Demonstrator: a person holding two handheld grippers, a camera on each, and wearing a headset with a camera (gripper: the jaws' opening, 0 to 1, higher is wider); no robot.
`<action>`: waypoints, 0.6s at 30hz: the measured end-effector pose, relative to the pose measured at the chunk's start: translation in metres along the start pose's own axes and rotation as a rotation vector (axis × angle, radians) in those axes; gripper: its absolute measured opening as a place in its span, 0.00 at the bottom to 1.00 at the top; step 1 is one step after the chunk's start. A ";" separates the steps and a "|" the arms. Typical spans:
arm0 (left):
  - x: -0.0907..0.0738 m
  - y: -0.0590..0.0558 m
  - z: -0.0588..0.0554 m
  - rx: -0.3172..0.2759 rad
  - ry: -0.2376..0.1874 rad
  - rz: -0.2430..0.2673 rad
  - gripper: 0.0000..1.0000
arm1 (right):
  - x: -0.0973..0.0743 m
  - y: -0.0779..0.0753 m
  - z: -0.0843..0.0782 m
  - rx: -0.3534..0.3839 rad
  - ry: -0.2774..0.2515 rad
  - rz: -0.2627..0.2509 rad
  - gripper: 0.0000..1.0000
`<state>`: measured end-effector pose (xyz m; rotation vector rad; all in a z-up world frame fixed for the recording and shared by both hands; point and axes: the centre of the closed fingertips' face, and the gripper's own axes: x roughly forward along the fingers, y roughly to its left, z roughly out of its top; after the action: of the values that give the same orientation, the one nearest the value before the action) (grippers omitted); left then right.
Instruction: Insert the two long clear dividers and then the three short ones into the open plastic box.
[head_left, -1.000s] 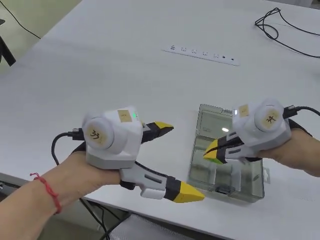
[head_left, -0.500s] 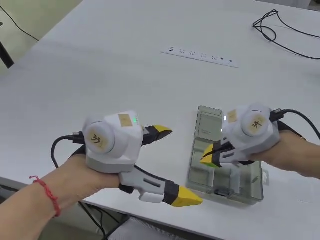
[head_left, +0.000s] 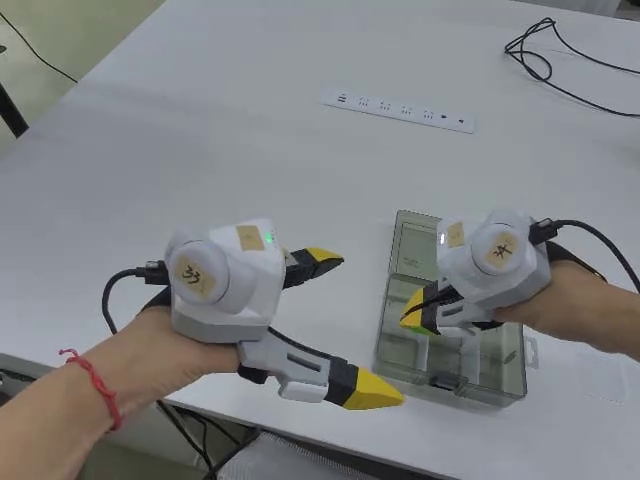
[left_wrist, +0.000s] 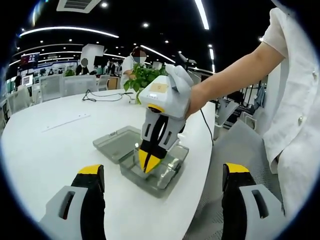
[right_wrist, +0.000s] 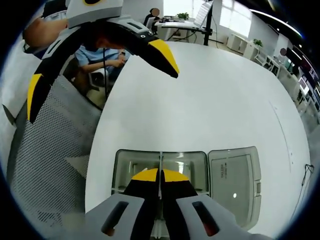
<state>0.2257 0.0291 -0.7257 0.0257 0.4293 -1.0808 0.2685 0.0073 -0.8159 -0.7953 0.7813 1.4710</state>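
Note:
The open clear plastic box (head_left: 500, 385) lies near the table's front edge, its lid (head_left: 418, 240) flat behind it. My right gripper (head_left: 410, 308) hangs over the box with its jaws shut on a thin clear divider (right_wrist: 160, 159). In the right gripper view the divider stands on edge inside the box (right_wrist: 122, 165), reaching from the right gripper (right_wrist: 160, 174) to the far wall. My left gripper (head_left: 355, 328) is open and holds nothing, to the left of the box. The left gripper view looks across the left gripper (left_wrist: 162, 172) at the box (left_wrist: 167, 180) and the right gripper (left_wrist: 146, 161).
A white power strip (head_left: 400, 108) lies farther back on the white table, and a black cable (head_left: 545, 55) is coiled at the far right. The table's front edge runs just under both grippers. A mesh chair (right_wrist: 55, 145) stands below that edge.
My right gripper has moved a little left and lower over the box, still shut. The left gripper has stayed open and has hardly moved.

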 end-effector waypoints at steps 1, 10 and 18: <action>0.000 0.000 0.000 -0.001 0.001 0.000 1.00 | 0.000 0.000 0.000 -0.001 0.001 -0.001 0.03; 0.000 -0.002 0.001 0.004 0.002 -0.002 1.00 | -0.004 -0.001 0.004 0.053 -0.044 -0.008 0.04; -0.001 -0.002 0.003 -0.003 -0.003 0.004 1.00 | -0.018 -0.003 0.013 0.072 -0.086 -0.019 0.12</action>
<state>0.2243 0.0285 -0.7225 0.0222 0.4278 -1.0764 0.2717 0.0090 -0.7937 -0.6791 0.7559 1.4427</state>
